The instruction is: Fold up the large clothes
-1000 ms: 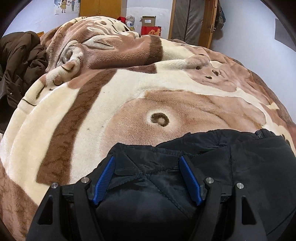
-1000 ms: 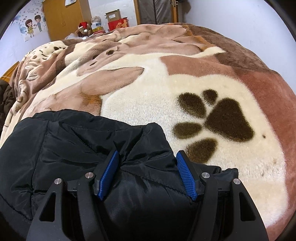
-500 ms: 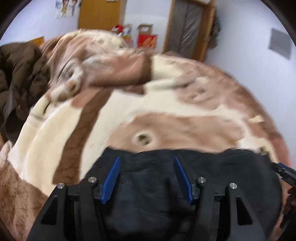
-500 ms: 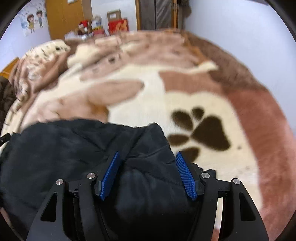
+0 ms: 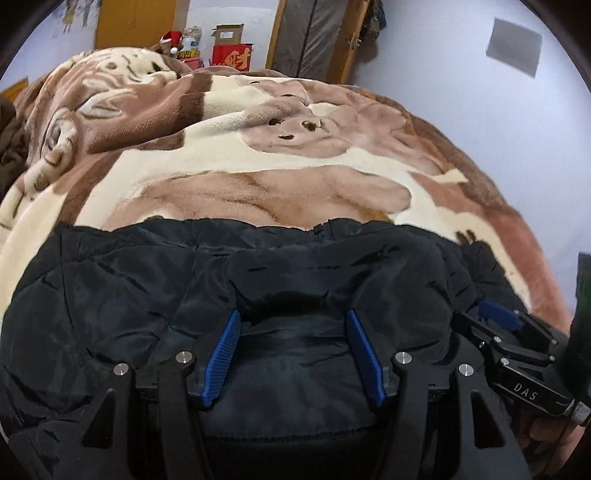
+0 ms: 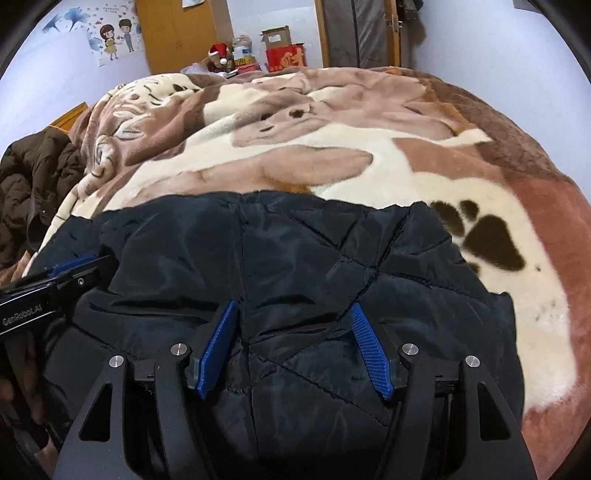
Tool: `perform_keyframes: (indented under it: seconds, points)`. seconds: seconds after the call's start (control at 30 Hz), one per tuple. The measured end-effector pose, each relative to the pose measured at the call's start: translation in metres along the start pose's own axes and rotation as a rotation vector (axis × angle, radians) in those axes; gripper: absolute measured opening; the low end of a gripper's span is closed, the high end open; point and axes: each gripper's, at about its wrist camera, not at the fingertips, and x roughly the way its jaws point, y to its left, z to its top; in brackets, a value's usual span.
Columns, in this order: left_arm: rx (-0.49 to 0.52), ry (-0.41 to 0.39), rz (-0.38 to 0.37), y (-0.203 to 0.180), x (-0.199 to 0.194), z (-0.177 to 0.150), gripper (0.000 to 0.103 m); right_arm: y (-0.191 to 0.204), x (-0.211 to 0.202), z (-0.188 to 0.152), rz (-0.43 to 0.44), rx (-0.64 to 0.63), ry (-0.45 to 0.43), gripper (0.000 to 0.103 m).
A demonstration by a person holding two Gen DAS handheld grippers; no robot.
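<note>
While the black quilted jacket [image 6: 295, 266] is lying on the paw-print blanket [image 6: 369, 177], both the left gripper [image 5: 291, 350] and right gripper [image 6: 295, 343] are spreading wide above it, gripping nothing; likely between folds, next pinching an edge.

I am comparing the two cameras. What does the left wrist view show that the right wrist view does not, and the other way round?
Only the left wrist view shows the jacket's zipper end and a grey square on the wall. Only the right wrist view shows the cartoon poster, the whole dark paw print and most of the brown coat. Both show the black jacket on the plush blanket, the red box, and each other's gripper: left gripper, right gripper.
</note>
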Motion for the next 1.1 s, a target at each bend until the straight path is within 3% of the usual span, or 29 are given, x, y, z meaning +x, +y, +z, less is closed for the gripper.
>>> perform_keyframes:
  seconds: [0.17, 0.2, 0.3, 0.4, 0.47, 0.6, 0.77, 0.9, 1.1]
  points:
    - [0.009, 0.017, 0.030, -0.003, 0.012, 0.000, 0.060, -0.001, 0.015, 0.002, -0.013, -0.008, 0.017, 0.063]
    - [0.013, 0.022, 0.038, -0.003, 0.013, 0.001, 0.058, -0.001, 0.016, 0.004, -0.014, -0.008, 0.025, 0.063]
    - [0.009, 0.025, 0.039, -0.001, 0.000, 0.004, 0.036, -0.003, 0.008, 0.012, -0.005, 0.005, 0.050, 0.063]
    - [-0.008, -0.014, 0.014, 0.006, -0.023, 0.007, 0.031, -0.006, -0.020, 0.018, -0.006, 0.023, -0.001, 0.063]
    - [0.013, -0.023, 0.045, 0.014, -0.027, 0.008, 0.024, -0.011, -0.031, 0.020, -0.038, 0.016, -0.038, 0.062]
    - [-0.055, 0.030, 0.055, 0.043, -0.004, 0.005, 0.012, -0.041, -0.012, 0.015, -0.104, 0.050, 0.001, 0.059]
    - [0.007, 0.025, 0.101, 0.035, 0.012, -0.002, 0.007, -0.042, 0.010, 0.007, -0.121, 0.024, 0.006, 0.057]
    - [-0.004, 0.045, 0.102, 0.036, 0.016, 0.000, 0.007, -0.044, 0.016, 0.008, -0.116, 0.031, 0.019, 0.057]
    - [-0.022, 0.038, 0.079, 0.042, -0.006, 0.005, 0.007, -0.041, 0.001, 0.017, -0.128, 0.012, 0.045, 0.056]
